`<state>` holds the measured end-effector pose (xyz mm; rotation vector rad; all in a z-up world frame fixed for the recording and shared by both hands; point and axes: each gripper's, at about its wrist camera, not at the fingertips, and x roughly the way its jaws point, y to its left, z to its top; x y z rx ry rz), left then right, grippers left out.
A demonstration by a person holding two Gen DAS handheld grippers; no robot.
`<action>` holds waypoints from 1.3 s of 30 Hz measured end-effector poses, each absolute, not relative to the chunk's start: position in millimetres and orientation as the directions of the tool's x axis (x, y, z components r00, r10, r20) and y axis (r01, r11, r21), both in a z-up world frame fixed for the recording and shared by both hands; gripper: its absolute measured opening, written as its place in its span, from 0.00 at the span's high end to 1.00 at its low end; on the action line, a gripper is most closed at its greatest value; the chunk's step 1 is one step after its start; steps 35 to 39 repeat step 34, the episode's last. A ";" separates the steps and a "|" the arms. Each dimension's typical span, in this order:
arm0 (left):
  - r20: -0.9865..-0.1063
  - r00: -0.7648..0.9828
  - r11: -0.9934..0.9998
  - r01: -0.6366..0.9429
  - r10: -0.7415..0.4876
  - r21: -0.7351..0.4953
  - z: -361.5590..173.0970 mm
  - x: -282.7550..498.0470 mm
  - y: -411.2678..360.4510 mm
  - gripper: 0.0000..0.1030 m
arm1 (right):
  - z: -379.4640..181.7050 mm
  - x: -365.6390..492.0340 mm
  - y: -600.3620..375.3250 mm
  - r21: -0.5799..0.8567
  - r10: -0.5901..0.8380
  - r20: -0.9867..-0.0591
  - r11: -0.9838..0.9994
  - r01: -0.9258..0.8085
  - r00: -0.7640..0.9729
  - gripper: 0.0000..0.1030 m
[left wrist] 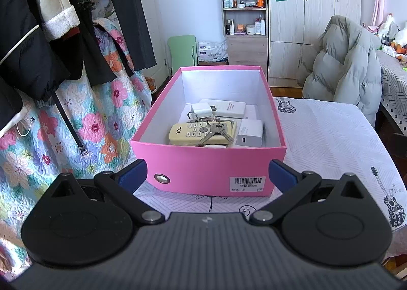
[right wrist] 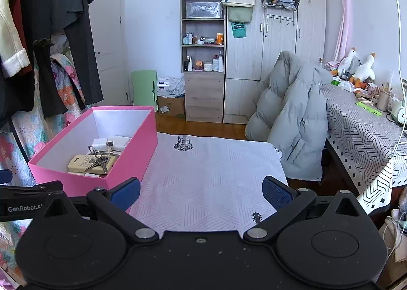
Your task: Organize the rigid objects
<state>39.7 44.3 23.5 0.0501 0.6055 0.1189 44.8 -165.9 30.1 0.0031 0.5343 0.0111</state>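
Both the left gripper (left wrist: 207, 174) and the right gripper (right wrist: 201, 192) hang released, holding nothing. The remote (left wrist: 202, 132), keys (left wrist: 216, 129) and chargers (left wrist: 250, 133) already lie in the pink box (left wrist: 211, 165) on the table (right wrist: 208, 175). The left gripper sits close to the box's near wall, so a careless push forward could shove the light box along the cloth.

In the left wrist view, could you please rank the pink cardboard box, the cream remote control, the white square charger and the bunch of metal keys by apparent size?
Largest to smallest:
1. Pink cardboard box
2. Cream remote control
3. White square charger
4. Bunch of metal keys, though it sprawls, so its place against the charger is unsure.
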 end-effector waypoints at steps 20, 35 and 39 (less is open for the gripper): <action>-0.572 0.812 0.993 -0.074 0.114 0.093 21.9 42.0 46.1 0.00 | 28.9 43.8 -166.2 0.022 -0.007 -0.506 1.000 0.021 0.863 0.00; -0.553 0.822 0.990 -0.094 0.135 0.103 23.4 39.1 49.2 0.00 | 28.2 43.0 -166.5 0.025 0.008 -0.512 1.000 0.006 0.859 0.00; -0.553 0.822 0.990 -0.094 0.135 0.103 23.4 39.1 49.2 0.00 | 28.2 43.0 -166.5 0.025 0.008 -0.512 1.000 0.006 0.859 0.00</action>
